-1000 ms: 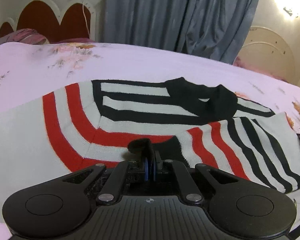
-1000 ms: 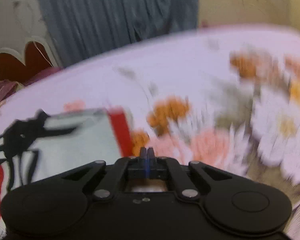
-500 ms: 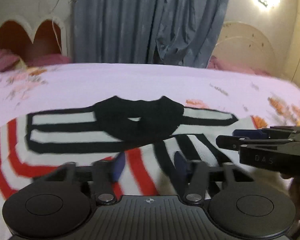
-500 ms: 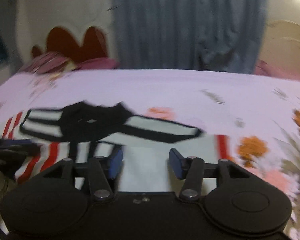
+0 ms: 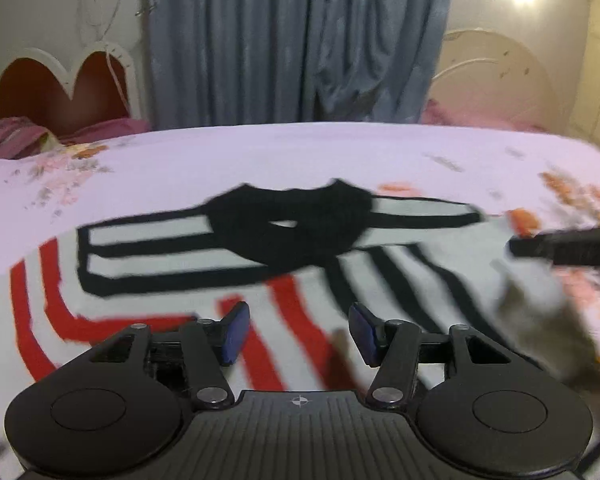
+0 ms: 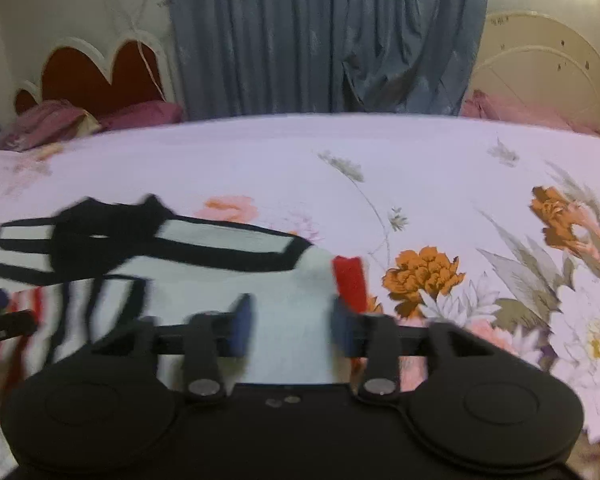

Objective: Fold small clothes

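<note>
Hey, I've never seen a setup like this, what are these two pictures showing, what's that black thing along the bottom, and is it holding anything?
Each picture comes from a camera mounted on a hand-held gripper, looking forward along its two fingers; a person carries one gripper in each hand. The black shape at the bottom is the gripper's own body. One view shows the left gripper, the other the right gripper. Both look over a bed with a pale floral bedsheet, blue curtains behind it. On the sheet lies a small striped sweater, white with black and red stripes and a black collar. Neither gripper holds anything: the left one's jaws stand apart above the sweater, and the right one's are opening with nothing pinched between them. The dark bar at the left view's right edge is probably the other gripper.
</note>
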A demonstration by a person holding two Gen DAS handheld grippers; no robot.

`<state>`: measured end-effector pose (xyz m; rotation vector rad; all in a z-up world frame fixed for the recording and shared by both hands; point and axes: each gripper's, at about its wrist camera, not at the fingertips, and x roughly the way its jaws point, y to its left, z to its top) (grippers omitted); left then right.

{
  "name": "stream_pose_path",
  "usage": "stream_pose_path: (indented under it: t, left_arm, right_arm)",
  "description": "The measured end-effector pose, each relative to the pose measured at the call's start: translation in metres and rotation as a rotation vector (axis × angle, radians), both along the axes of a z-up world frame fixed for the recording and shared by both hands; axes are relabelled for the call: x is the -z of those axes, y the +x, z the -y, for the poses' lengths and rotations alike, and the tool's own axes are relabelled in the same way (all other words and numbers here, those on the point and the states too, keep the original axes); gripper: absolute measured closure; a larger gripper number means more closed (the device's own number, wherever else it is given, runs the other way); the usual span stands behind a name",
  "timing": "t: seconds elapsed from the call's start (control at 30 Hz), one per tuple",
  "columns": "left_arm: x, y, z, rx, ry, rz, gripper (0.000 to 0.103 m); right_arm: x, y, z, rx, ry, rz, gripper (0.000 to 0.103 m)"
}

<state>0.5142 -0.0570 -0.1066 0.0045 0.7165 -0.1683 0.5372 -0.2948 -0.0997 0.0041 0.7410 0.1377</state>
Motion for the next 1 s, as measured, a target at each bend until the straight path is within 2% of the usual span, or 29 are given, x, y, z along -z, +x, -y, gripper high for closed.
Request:
stream_pose_path:
  t: [0.03,0.1,0.17,0.2,0.23,0.27,0.3,0.37,0.43,0.47,0.5,0.53,0.57,0.6,0.7,0.73,0.87,1.0]
  left_arm:
    - [-0.001,-0.009,0.005,0.012,-0.005,0.004,0.048]
    - [0.001,-0.024,0.013,0.021,-0.005,0.015,0.048]
    - [0.006,-0.034,0.013,-0.003,0.016,0.047,0.048]
    - [0.012,-0.034,0.011,-0.014,0.028,0.028,0.048]
    - [0.021,-0.031,0.008,-0.013,0.036,-0.026,0.048]
    - [0.027,-0.031,0.003,-0.008,0.016,-0.034,0.049]
    - [0.027,-0.033,-0.001,0.0,0.004,-0.027,0.049]
    - [0.018,-0.036,-0.002,0.002,0.036,-0.025,0.048]
    - [0.01,-0.043,-0.009,-0.009,0.045,0.017,0.048]
    - [0.011,-0.043,-0.012,-0.02,0.063,0.01,0.048]
    - [0.016,-0.041,-0.017,-0.031,0.073,-0.017,0.048]
    - [0.021,-0.039,-0.023,-0.032,0.058,-0.039,0.048]
    - [0.021,-0.039,-0.028,-0.028,0.039,-0.033,0.048]
    - [0.017,-0.038,-0.03,-0.03,0.039,-0.035,0.048]
    - [0.01,-0.034,-0.027,-0.001,0.083,0.021,0.048]
    - [0.01,-0.029,-0.027,-0.002,0.085,0.016,0.048]
    - [0.009,-0.007,-0.022,-0.015,0.035,0.017,0.048]
    - [0.01,0.013,0.001,-0.014,-0.002,0.002,0.048]
  right_arm:
    - [0.0,-0.014,-0.002,-0.018,0.01,-0.014,0.063]
    - [0.003,-0.04,-0.005,-0.033,0.028,-0.036,0.078]
    - [0.007,-0.065,-0.007,-0.033,0.009,-0.044,0.078]
    - [0.012,-0.074,-0.007,-0.018,-0.012,-0.054,0.078]
    - [0.017,-0.078,-0.005,-0.004,-0.025,-0.073,0.079]
    - [0.022,-0.084,-0.002,0.004,-0.018,-0.077,0.08]
    - [0.022,-0.088,-0.001,0.003,-0.016,-0.068,0.08]
    - [0.015,-0.089,-0.008,-0.006,-0.051,-0.068,0.08]
    - [0.002,-0.093,-0.008,-0.002,-0.036,-0.02,0.077]
    - [-0.002,-0.094,-0.008,0.0,-0.026,-0.002,0.075]
    - [-0.002,-0.094,-0.007,0.002,-0.019,-0.004,0.075]
    - [0.004,-0.088,-0.005,0.004,-0.03,-0.045,0.075]
    - [0.015,-0.079,-0.004,0.007,-0.053,-0.098,0.076]
    - [0.02,-0.074,-0.003,-0.001,-0.063,-0.102,0.077]
    - [0.002,-0.067,-0.002,0.011,-0.037,-0.047,0.075]
    - [-0.003,-0.063,-0.005,0.008,-0.032,-0.022,0.075]
    - [-0.007,-0.032,-0.031,-0.03,-0.027,0.007,0.074]
    - [0.004,0.002,-0.067,-0.087,-0.006,0.004,0.075]
